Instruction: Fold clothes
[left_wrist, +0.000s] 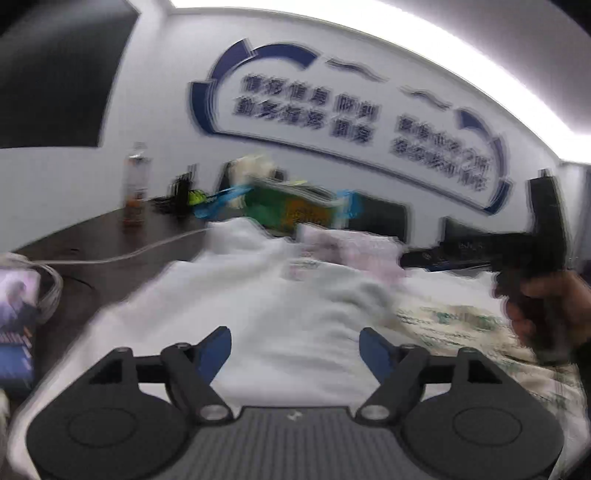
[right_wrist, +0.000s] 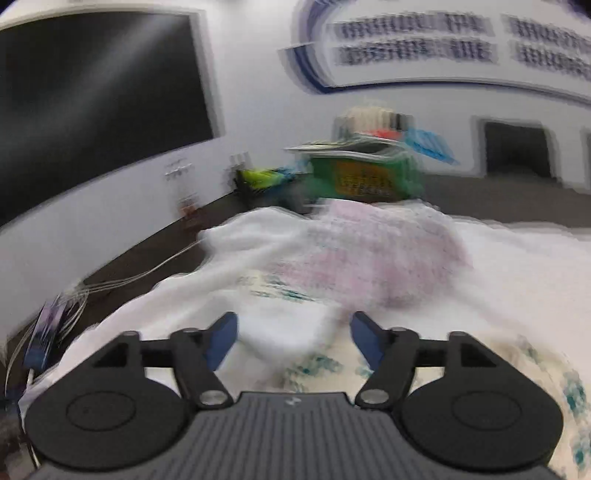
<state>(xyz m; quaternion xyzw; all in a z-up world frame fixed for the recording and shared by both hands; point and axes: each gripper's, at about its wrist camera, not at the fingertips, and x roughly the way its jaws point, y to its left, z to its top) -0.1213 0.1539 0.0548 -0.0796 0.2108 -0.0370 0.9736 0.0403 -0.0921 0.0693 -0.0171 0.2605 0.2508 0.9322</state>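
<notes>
Folding barely begun: we hover over a loose heap with both claws spread and empty.

Nearest us, the left claw (left_wrist: 295, 347) and right claw (right_wrist: 293, 334) stand wide apart, pinching nothing. Beneath them on the dark table (left_wrist: 110, 236) the clothes lie rumpled, unfolded: we count a white garment (left_wrist: 266, 295), a green-printed one (left_wrist: 454, 325) and a pink one (right_wrist: 373, 254). Beyond, one green box (right_wrist: 365, 177) and one bottle (left_wrist: 136, 184).

Blue Chinese characters run in rows across the wall sign (left_wrist: 354, 122) above the green box (left_wrist: 295, 210), blurred beyond reading; print on the box's yellow label is equally illegible.
</notes>
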